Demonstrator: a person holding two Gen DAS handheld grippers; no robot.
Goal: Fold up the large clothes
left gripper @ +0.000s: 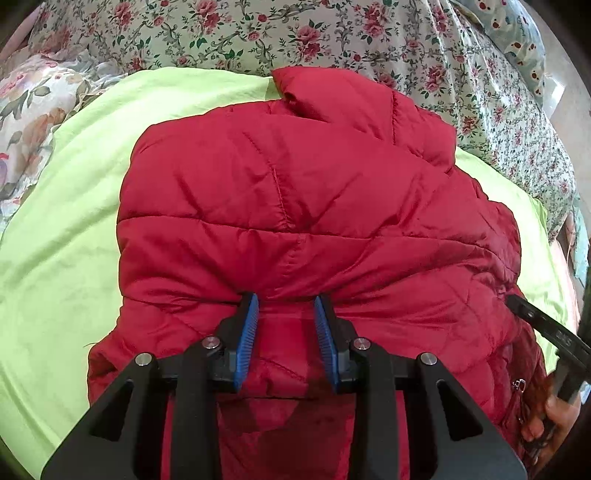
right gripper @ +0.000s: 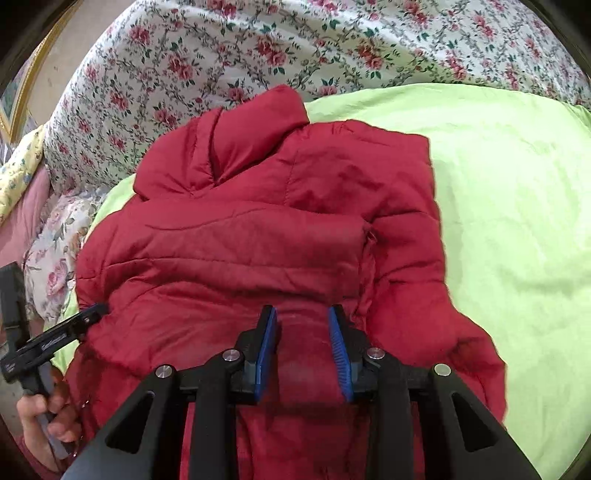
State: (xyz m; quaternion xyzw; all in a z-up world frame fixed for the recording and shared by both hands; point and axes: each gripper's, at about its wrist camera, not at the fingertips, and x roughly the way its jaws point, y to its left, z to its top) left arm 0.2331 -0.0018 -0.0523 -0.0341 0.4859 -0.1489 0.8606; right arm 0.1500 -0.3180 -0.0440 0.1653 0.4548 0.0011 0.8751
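Observation:
A red quilted puffer jacket [left gripper: 295, 192] [right gripper: 258, 240] lies on a lime-green sheet [left gripper: 55, 240] [right gripper: 517, 203], its collar [left gripper: 332, 96] [right gripper: 255, 125] at the far end. My left gripper [left gripper: 286, 297] is shut on a bunched fold along the jacket's near edge, and the fabric puckers at its blue pads. My right gripper [right gripper: 302, 309] grips the same near edge further along, with red fabric filling the gap between its pads. Each view shows the other gripper's finger [left gripper: 517, 302] [right gripper: 96, 310] biting the jacket's side.
A floral bedspread [left gripper: 258, 29] [right gripper: 221, 48] lies beyond the sheet. A second flowered cloth [left gripper: 33, 110] is bunched at one side. A person's hands [left gripper: 550, 417] [right gripper: 40, 413] hold the gripper handles. A gold picture frame [right gripper: 22, 92] stands by the bed.

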